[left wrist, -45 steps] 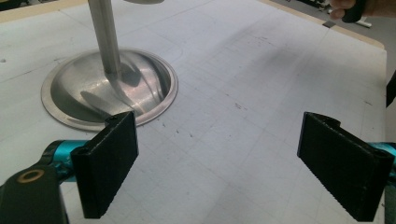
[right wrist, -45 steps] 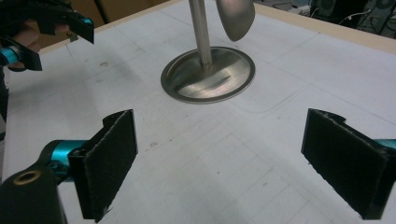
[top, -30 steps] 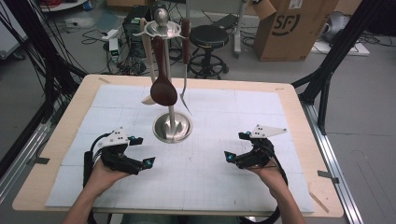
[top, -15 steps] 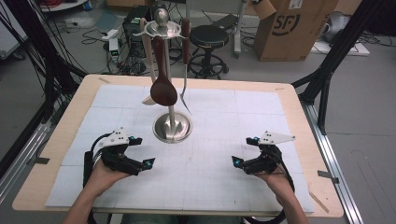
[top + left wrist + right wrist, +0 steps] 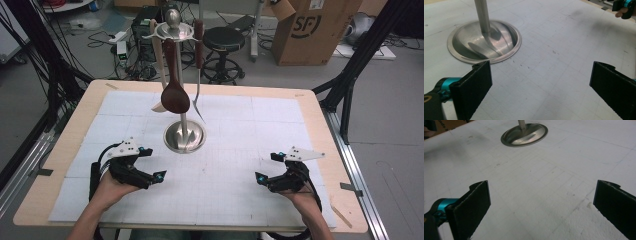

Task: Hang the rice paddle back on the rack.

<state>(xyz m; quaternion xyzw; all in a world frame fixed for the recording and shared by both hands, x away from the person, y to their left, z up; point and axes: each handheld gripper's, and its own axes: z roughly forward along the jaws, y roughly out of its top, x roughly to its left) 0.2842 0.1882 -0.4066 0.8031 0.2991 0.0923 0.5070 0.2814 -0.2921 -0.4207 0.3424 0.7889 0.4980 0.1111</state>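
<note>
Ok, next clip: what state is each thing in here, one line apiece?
Left gripper: open, holding nothing, low over the mat.
Right gripper: open, holding nothing, low over the mat.
Utensil stand: upright on the mat, between and beyond the grippers.
Wooden spoon: hanging from the stand, bowl down.
Fork: hanging from the stand, tines down.
Pale spatula: hanging from the stand.

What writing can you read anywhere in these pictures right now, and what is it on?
"SF": large letters on the side of the cardboard box on the floor beyond the table; anything after them is cut off by the box edge.
A white sticker on top of that box: too small and blurred to read.
No writing shows on the utensil stand, the left gripper or the right gripper.
</note>
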